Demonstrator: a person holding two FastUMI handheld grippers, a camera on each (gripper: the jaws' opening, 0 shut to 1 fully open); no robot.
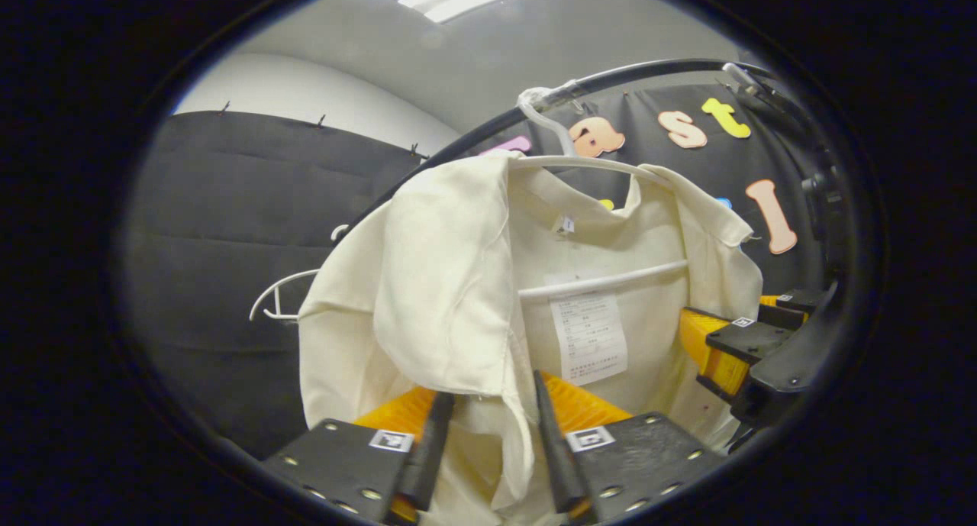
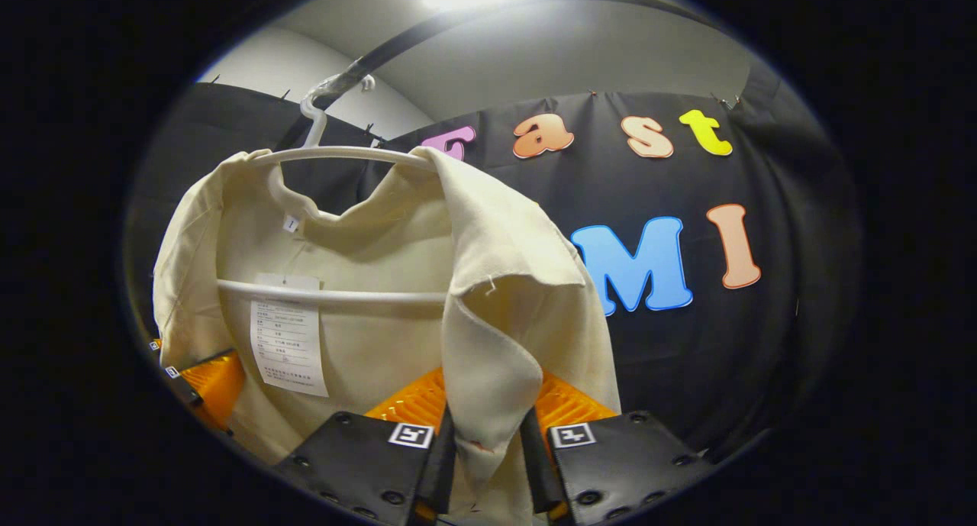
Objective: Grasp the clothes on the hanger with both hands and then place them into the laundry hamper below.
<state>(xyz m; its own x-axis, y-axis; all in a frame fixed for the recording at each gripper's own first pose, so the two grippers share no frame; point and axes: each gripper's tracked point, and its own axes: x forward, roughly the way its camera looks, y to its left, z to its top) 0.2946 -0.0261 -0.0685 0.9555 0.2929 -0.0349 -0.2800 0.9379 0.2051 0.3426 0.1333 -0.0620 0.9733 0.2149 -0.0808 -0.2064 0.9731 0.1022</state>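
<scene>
A cream shirt [image 1: 443,282] hangs on a white hanger [image 1: 603,282] hooked over a black rail [image 1: 649,72]. In the left gripper view, my left gripper [image 1: 492,427] is shut on the shirt's front edge, with a fold of cloth pinched between its fingers. My right gripper [image 1: 725,350] holds the shirt's other side farther right. In the right gripper view, the right gripper [image 2: 487,442] is shut on a hanging flap of the shirt [image 2: 366,343] below the hanger [image 2: 336,156]. The left gripper [image 2: 202,381] shows at the shirt's lower left edge.
A second, bare white hanger [image 1: 278,297] hangs on the rail to the left of the shirt. A paper tag [image 1: 589,335] dangles inside the shirt under the hanger's bar. The black cloth wall stands close behind.
</scene>
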